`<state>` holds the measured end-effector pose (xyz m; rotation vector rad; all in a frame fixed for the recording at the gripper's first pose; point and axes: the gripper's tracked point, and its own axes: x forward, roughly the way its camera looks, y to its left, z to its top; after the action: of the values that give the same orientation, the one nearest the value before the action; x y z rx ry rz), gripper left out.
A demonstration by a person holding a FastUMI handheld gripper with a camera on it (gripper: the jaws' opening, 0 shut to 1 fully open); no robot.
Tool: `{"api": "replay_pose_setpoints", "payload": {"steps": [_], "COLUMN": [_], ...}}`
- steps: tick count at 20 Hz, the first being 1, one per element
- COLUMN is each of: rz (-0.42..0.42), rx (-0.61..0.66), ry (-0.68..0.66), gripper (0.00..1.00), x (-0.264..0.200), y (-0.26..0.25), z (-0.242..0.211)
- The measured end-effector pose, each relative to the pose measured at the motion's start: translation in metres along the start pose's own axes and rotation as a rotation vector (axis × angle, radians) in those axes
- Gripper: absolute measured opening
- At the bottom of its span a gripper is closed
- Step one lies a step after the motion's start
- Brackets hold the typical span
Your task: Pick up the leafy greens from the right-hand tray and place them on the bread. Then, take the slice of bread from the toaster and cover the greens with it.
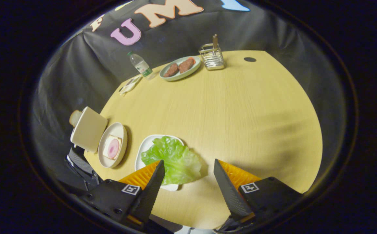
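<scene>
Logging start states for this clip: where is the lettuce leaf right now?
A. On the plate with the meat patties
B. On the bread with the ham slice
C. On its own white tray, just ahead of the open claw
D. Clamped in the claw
C: the lettuce leaf lies on its white tray, the open claw empty around it.

Tool (188, 164) wedge fingers ridged, square marker tags

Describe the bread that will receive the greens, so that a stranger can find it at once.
On the wooden table, beside the toaster, stands a round plate. The bread lies on it, left of the greens and the open gripper. It alone carries a pink slice.
</scene>
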<state>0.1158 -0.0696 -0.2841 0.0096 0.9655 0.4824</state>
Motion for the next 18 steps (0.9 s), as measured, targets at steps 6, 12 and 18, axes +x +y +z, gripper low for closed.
{"api": "replay_pose_setpoints", "payload": {"steps": [6, 12, 18], "rz": [0.004, 0.036, 0.05], "rx": [0.016, 0.072, 0.143], "ry": [0.064, 0.09, 0.069], "gripper": [0.95, 0.66, 0.11], "x": [0.021, 0.031, 0.034], "y": [-0.008, 0.0, 0.007], "z": [-0.013, -0.019, -0.008]}}
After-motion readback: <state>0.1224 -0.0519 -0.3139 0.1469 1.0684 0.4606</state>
